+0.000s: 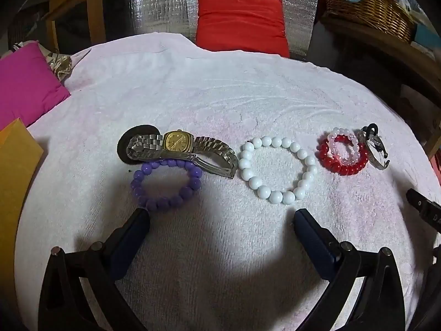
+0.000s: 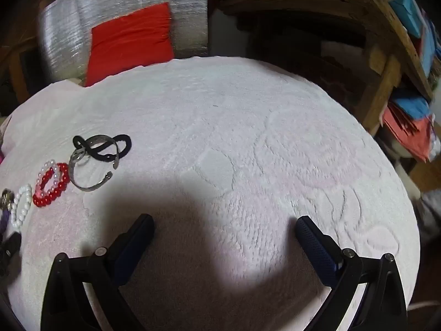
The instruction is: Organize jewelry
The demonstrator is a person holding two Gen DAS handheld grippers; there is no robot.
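Note:
Jewelry lies in a row on a white towel (image 1: 220, 96). From the left: a gold-faced watch (image 1: 176, 142) with a steel band over a black round pad (image 1: 137, 133), a purple bead bracelet (image 1: 165, 182), a white bead bracelet (image 1: 277, 165), a red bead bracelet (image 1: 344, 162) with a clear pink one (image 1: 346, 143) on it, and a silver bangle (image 1: 377, 149) with a black hair tie (image 2: 110, 144). My left gripper (image 1: 220, 220) hovers open just before the purple and white bracelets, holding nothing. My right gripper (image 2: 224, 227) is open over bare towel, right of the bangle (image 2: 91, 165).
A red cushion (image 1: 239, 24) leans on silver foil behind the towel. A pink cushion (image 1: 24, 82) and an orange sheet (image 1: 16, 179) lie at the left. A wicker basket (image 1: 369, 8) sits on a wooden shelf (image 2: 344, 13) at the right. The towel's right half (image 2: 275, 138) is bare.

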